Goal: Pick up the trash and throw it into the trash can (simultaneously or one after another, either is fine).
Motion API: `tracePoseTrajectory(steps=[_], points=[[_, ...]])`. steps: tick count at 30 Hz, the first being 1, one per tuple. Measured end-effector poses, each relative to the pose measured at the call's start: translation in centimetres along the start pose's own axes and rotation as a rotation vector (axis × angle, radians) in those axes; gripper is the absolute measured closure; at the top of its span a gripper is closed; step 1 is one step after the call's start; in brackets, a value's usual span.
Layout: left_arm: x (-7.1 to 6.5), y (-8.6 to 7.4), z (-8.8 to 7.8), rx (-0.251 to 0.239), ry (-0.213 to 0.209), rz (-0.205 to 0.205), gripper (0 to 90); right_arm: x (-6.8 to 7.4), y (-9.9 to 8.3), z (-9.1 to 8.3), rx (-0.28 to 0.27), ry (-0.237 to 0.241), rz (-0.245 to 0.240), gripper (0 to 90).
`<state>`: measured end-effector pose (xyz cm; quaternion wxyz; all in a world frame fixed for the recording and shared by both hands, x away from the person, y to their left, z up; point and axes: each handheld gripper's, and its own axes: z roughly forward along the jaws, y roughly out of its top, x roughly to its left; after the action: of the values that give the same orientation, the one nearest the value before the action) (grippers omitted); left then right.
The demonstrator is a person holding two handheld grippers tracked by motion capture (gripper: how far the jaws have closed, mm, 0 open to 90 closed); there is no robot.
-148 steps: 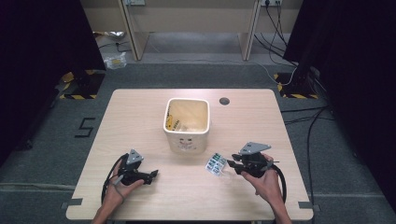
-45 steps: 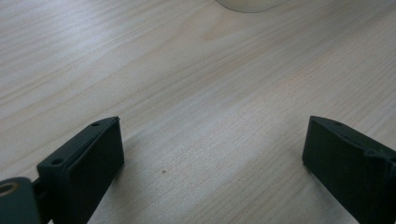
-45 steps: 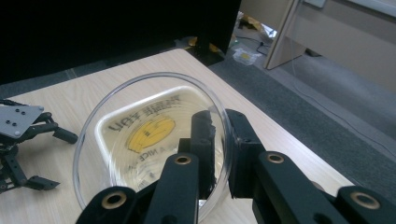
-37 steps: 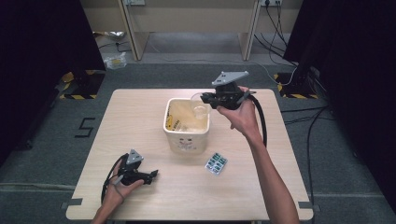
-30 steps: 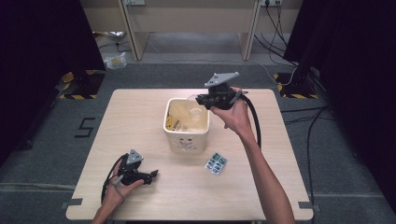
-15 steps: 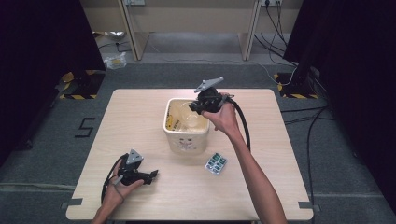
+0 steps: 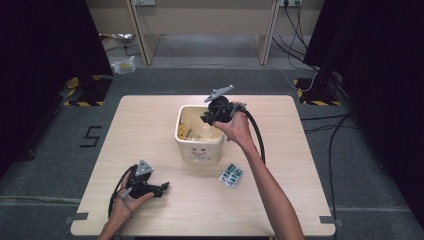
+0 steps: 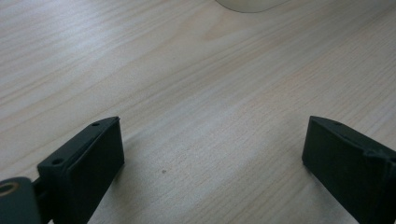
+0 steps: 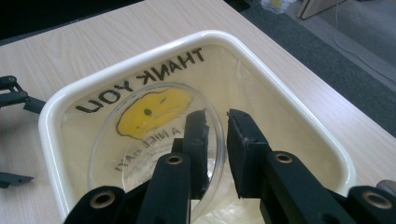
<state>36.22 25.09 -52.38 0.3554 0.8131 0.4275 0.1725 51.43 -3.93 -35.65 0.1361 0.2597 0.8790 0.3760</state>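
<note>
Lab, taped floor point(image 7: 80, 82) (cables point(image 7: 320, 127)), curtains point(image 7: 380, 75)

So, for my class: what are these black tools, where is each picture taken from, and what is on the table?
A person holds a two-jaw tool in each hand. One camera looks down from above; the other two ride on the tools. On the pale wooden table stand a cream square plastic bin and a green blister pack. The left gripper rests there open, holding nothing. The right gripper hangs over the bin; its jaws have just been opening, with a clear round plastic lid's rim between them.
</note>
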Motion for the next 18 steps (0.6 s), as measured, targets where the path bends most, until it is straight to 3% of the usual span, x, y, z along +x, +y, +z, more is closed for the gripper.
tracePoseTrajectory(steps=[4,5,9,18], points=[[0.0,0.0,0.0,-0.001,0.0,-0.001,4.4,-0.2,-0.4,0.2,-0.006,0.009,0.015,66.8],[0.0,0.0,0.0,0.0,0.0,0.0,4.5,-0.3,-0.4,0.0,-0.028,0.003,0.029,59.3],[0.0,0.0,0.0,-0.001,0.0,-0.001,4.5,-0.3,-0.3,-0.7,-0.052,-0.009,0.042,50.7],[0.0,0.0,0.0,-0.001,0.001,-0.001,4.4,0.0,-0.2,-3.4,-0.111,-0.044,0.046,39.3]])
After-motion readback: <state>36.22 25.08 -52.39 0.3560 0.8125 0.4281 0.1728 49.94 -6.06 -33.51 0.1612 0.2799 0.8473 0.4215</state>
